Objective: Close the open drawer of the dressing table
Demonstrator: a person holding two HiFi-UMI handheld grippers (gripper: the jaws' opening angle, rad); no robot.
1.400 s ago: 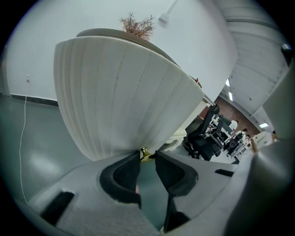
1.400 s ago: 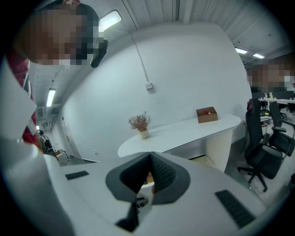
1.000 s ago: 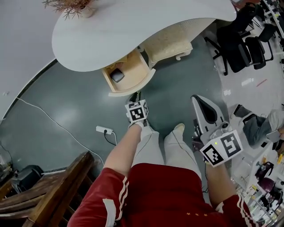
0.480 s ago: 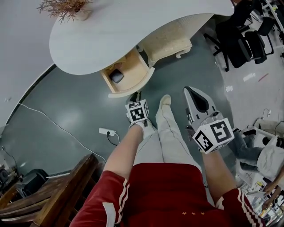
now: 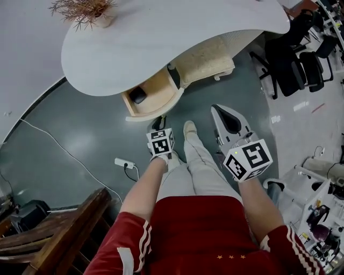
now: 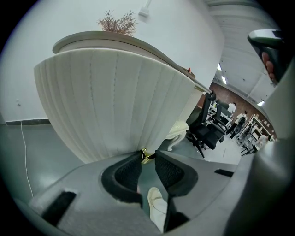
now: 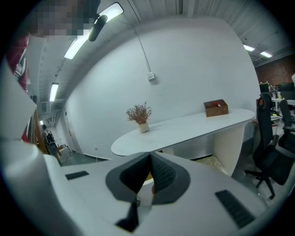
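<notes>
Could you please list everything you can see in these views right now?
dressing table: one, white, ahead of the person
drawer: one, pale wood, open under the tabletop
dark object: one, black, inside the drawer
dried plant: one, brown, potted on the tabletop
wooden box: one, brown, tabletop's far end
stool: one, cream, under the table
office chairs: at least two, black, far right
power strip: one, white, floor at left
wooden furniture: one piece, brown, lower left
shoe: at least one, white, between the claws
left claw: one, white, open and empty
right claw: one, white, shut and empty
</notes>
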